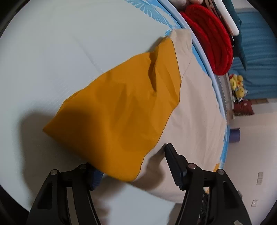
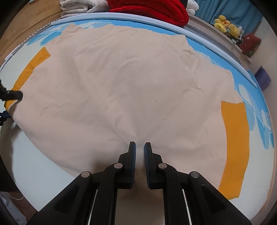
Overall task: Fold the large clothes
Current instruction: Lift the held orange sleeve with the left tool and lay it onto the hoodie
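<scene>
A large beige shirt (image 2: 121, 86) with orange sleeves lies spread flat on the bed. In the right wrist view one orange sleeve (image 2: 235, 143) lies at the right and the other (image 2: 31, 67) at the far left. My right gripper (image 2: 139, 144) is nearly shut, pinching a fold of beige cloth at the shirt's near edge. In the left wrist view the orange sleeve (image 1: 117, 112) is lifted and drapes over my left finger. My left gripper (image 1: 131, 161) is open wide around the sleeve's end; it also shows in the right wrist view (image 2: 10, 95).
The bed (image 1: 52, 52) has a pale sheet with a blue patterned border (image 2: 259, 110). A red blanket (image 2: 152, 7) and white towels (image 2: 77, 6) lie beyond the bed's far edge. Yellow plush toys (image 2: 226, 26) sit on a ledge at the back right.
</scene>
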Available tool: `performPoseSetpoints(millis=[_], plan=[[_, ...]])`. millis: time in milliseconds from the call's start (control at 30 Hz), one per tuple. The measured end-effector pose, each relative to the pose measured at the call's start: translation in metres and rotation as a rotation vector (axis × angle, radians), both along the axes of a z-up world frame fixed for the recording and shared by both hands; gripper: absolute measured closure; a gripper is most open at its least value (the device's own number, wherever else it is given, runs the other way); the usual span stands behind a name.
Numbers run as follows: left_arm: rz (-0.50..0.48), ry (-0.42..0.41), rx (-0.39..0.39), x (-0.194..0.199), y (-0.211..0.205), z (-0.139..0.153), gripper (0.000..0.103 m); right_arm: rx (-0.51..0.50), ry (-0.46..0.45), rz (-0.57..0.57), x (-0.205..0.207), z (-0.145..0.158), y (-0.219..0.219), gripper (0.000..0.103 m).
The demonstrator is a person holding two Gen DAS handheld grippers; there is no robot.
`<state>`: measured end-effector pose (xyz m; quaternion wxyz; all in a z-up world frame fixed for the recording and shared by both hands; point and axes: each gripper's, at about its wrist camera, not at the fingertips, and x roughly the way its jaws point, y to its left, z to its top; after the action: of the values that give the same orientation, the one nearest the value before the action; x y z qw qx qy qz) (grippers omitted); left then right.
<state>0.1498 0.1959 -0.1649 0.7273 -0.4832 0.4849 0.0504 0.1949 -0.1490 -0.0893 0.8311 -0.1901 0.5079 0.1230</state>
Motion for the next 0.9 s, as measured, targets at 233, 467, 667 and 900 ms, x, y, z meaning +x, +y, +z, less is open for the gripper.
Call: performPoseSetpoints(millis=[233, 467, 667, 900], plan=[[0.028, -0.040, 0.027, 0.005, -0.004, -0.001, 0.046, 0.027, 0.010, -0.008, 0.002, 0.000, -0.005, 0.092], [-0.038, -0.115, 0.068, 0.016, -0.015, 0.026, 0.090, 0.072, 0.027, -0.040, 0.005, 0.000, -0.011, 0.092], [-0.134, -0.209, 0.249, 0.014, -0.029, 0.100, 0.092, 0.090, -0.019, -0.068, 0.004, 0.014, -0.007, 0.092], [-0.249, -0.273, 0.490, -0.025, -0.022, 0.179, 0.092, 0.164, -0.034, -0.033, -0.012, 0.037, 0.024, 0.092]])
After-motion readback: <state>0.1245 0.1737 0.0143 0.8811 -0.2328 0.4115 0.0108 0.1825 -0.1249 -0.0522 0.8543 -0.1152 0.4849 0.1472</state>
